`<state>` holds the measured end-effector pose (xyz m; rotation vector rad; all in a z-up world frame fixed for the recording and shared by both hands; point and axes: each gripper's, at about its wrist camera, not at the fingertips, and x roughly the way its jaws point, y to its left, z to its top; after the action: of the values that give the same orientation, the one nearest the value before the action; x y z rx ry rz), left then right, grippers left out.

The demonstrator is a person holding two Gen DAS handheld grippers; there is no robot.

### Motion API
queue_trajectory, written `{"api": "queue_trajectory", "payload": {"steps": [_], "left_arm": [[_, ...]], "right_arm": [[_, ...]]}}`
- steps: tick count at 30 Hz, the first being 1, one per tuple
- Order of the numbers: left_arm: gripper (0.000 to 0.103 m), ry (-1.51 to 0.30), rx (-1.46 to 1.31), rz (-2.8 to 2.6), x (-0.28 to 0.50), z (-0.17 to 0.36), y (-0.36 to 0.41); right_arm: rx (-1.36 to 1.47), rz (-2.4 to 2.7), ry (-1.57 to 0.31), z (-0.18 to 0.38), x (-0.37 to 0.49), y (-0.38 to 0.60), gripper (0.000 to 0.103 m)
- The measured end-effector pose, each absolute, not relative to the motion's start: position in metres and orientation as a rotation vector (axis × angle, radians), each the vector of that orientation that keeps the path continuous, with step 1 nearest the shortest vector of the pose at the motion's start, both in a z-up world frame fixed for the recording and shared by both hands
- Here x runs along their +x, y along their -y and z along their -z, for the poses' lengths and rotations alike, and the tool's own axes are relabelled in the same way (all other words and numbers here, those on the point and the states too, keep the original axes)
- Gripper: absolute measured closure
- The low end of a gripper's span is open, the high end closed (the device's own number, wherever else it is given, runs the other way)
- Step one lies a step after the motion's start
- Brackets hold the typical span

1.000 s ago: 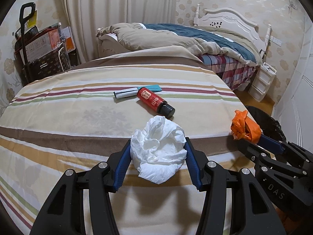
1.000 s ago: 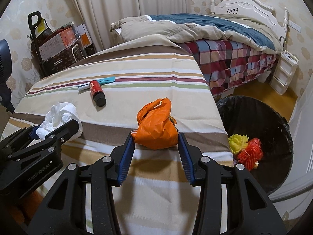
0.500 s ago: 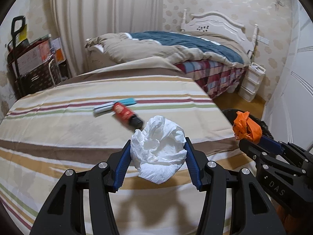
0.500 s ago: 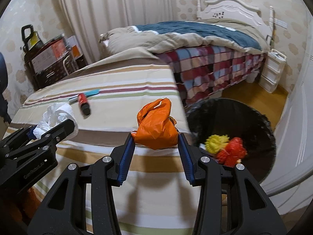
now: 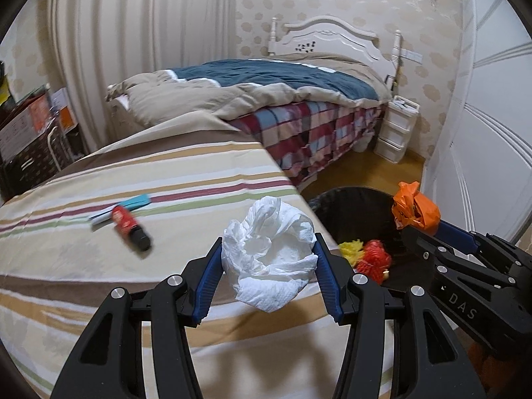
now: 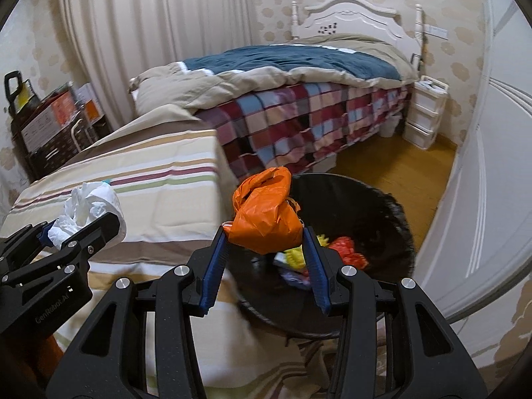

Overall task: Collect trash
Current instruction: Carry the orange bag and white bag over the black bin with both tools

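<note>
My left gripper (image 5: 269, 271) is shut on a crumpled white tissue (image 5: 271, 259), held above the right edge of the striped bedspread (image 5: 99, 262). My right gripper (image 6: 266, 249) is shut on a knotted orange plastic bag (image 6: 264, 217), which hangs over the near rim of the black-lined trash bin (image 6: 385, 212). Yellow and red trash (image 6: 345, 249) lies inside the bin. In the left wrist view the right gripper (image 5: 415, 219) with the orange bag shows over the bin (image 5: 352, 206). The tissue (image 6: 88, 206) in the left gripper appears at the left of the right wrist view.
A red bottle with a black cap (image 5: 129, 227) and a blue-and-white flat packet (image 5: 119, 207) lie on the striped bedspread. Behind stands a second bed with a plaid cover (image 6: 299, 123), a white drawer unit (image 6: 424, 116) and a white door (image 6: 492, 173) at right.
Both grippers have swung to the right, away from the middle of the striped bed. The bin now lies under the orange bag, and the red bottle has slid to the left of the view.
</note>
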<state>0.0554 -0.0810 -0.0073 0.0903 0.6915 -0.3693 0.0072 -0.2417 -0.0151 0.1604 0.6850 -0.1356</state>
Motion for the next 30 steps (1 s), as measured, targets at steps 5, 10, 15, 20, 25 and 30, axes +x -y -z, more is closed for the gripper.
{"api": "queue_trajectory", "payload": {"steps": [5,10,15,20,25,30], "left_arm": [[0.05,-0.699,0.102,0.397,0.065,0.009,0.106],[0.05,-0.701,0.126,0.409,0.075,0.014,0.13],[0.05,-0.713,0.142,0.411,0.085,0.02,0.147],[0.05,-0.731,0.168,0.418,0.094,0.029,0.164],[0.05,-0.75,0.189,0.422,0.103,0.037,0.178],[0.05,-0.764,0.199,0.421,0.107,0.042,0.186]], "right_arm": [[0.169,0.168,-0.683,0.019,0.012,0.261,0.059],[0.184,0.194,-0.687,0.026,0.018,0.28,0.059],[0.205,0.21,-0.695,0.034,0.024,0.295,0.059],[0.215,0.222,-0.709,0.042,0.031,0.306,0.059],[0.231,0.233,-0.72,0.049,0.036,0.316,0.059],[0.245,0.243,-0.734,0.057,0.041,0.324,0.059]]}}
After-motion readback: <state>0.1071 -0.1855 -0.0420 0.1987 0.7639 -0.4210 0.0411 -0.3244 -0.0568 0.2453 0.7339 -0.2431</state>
